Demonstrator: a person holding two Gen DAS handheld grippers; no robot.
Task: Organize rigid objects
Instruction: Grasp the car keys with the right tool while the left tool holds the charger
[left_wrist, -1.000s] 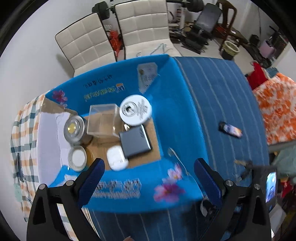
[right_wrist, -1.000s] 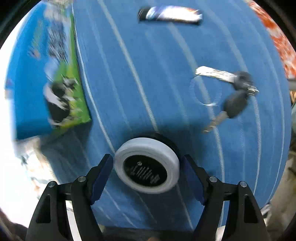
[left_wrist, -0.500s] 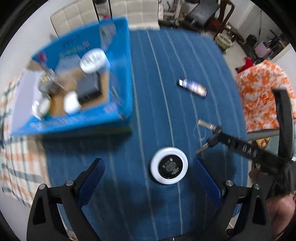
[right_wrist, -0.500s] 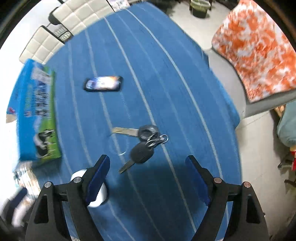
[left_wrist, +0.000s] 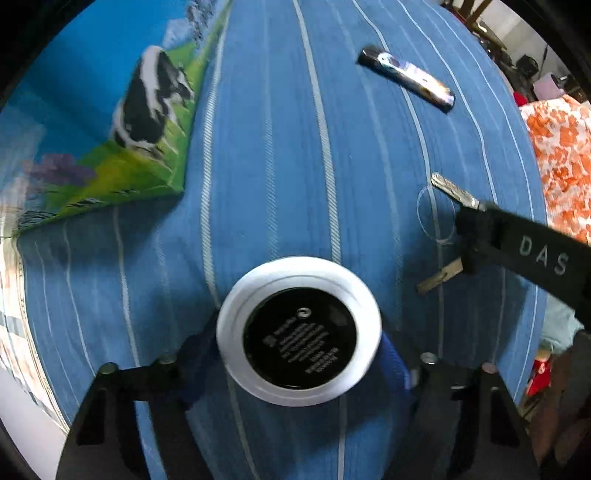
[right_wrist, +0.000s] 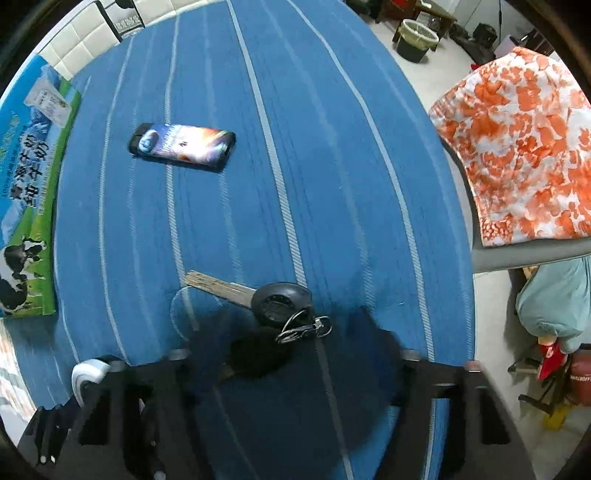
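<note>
Left wrist view: my left gripper (left_wrist: 299, 354) clamps the round tin (left_wrist: 298, 331); my right gripper (right_wrist: 295, 373) straddles the keys (right_wrist: 273, 314), jaws apart.

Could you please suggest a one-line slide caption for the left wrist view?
Left hand-held gripper straddles a round white tin on the blue striped cloth, keys alongside.

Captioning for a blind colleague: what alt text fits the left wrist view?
The left gripper brackets a round white puck with a black centre on a blue striped tablecloth. Metal keys lie right, a glossy dark lighter beyond, a cow-printed carton left.
</note>
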